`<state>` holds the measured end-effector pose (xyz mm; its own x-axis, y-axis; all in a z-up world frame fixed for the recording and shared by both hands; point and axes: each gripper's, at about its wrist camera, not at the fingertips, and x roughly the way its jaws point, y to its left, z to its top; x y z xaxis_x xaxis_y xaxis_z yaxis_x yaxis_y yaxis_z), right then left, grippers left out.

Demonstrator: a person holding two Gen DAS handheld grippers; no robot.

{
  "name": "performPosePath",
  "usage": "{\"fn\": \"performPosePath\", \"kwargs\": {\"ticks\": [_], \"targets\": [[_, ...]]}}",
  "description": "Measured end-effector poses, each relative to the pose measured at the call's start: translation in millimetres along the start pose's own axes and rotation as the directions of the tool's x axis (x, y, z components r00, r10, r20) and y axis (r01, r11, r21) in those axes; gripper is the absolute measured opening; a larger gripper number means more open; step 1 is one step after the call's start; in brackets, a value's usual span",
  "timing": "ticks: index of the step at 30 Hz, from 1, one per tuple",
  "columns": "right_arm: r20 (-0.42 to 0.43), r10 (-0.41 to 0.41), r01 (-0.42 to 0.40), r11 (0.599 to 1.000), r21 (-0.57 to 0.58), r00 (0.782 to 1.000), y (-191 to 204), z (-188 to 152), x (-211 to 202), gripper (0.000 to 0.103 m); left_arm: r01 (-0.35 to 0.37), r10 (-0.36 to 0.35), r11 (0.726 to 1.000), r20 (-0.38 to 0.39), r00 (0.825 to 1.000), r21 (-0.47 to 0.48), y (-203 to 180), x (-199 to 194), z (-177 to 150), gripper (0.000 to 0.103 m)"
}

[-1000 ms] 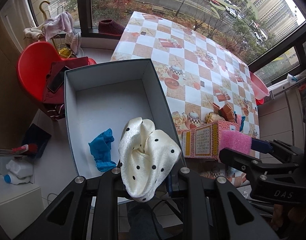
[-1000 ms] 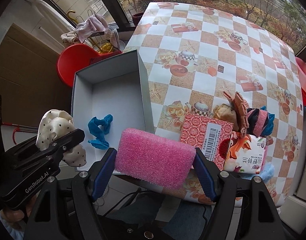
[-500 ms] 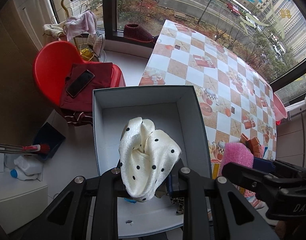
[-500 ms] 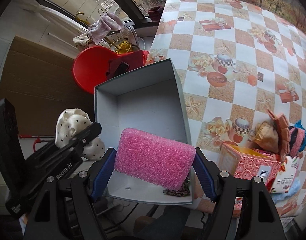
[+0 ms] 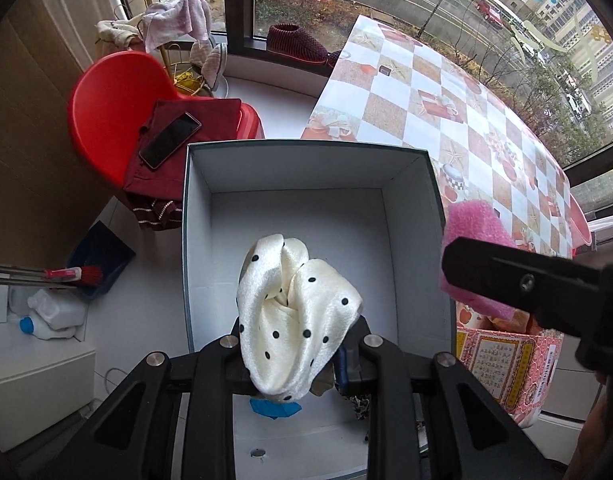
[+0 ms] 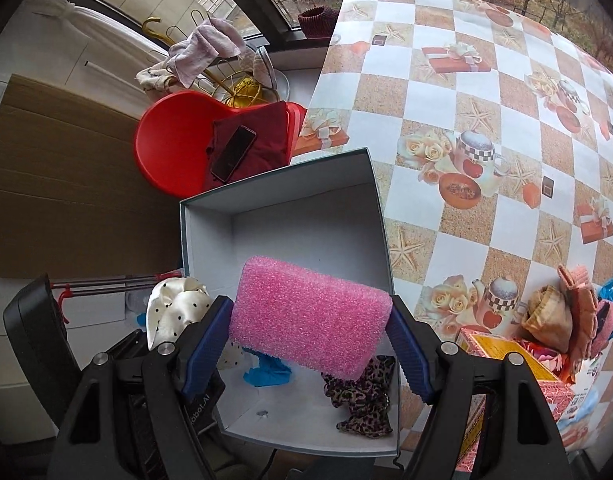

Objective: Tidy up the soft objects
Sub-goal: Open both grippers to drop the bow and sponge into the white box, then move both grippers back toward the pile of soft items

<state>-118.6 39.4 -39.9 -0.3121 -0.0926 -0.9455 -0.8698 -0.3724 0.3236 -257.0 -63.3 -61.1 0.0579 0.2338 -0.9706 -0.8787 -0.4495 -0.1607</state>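
An open grey box with a white inside lies below both grippers. My left gripper holds a cream polka-dot cloth over the box; its jaws are opening, with the cloth still pinched between them. My right gripper is shut on a pink foam sponge above the box. The sponge also shows at the right of the left wrist view. On the box floor lie a blue cloth item and a leopard-print scrunchie.
The box sits at the edge of a table with a checked cloth. A patterned pink carton and a heap of soft items stand to the right. A red chair with a phone stands beyond the box.
Both grippers have moved from the table side to over the box, still carrying the cloth and the sponge. The box now fills the middle of both views.
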Motion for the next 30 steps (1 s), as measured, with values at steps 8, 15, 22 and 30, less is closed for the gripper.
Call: {"fn": "performPosePath", "kwargs": {"ticks": [8,15,22,30], "targets": [[-0.027,0.012,-0.013,1.000,-0.019,1.000,5.1,3.1,11.3,0.080,0.011,-0.011,1.000,-0.005,1.000,-0.022,0.4,1.5,-2.0,0.081],[-0.016,0.008,-0.008,1.000,-0.021,1.000,1.8,1.1,7.7,0.101,-0.008,0.006,0.999,-0.026,1.000,-0.052,2.6,5.1,-3.6,0.096],[0.006,-0.007,0.007,1.000,-0.031,1.000,0.9,-3.0,-1.1,0.101,0.008,-0.010,0.998,-0.019,1.000,-0.058,0.7,0.6,-5.6,0.102],[0.026,-0.008,0.008,1.000,-0.015,1.000,-5.1,-8.5,-14.3,0.102,0.029,-0.029,0.999,0.000,1.000,-0.039,-7.4,-9.7,-7.5,0.102]]}}
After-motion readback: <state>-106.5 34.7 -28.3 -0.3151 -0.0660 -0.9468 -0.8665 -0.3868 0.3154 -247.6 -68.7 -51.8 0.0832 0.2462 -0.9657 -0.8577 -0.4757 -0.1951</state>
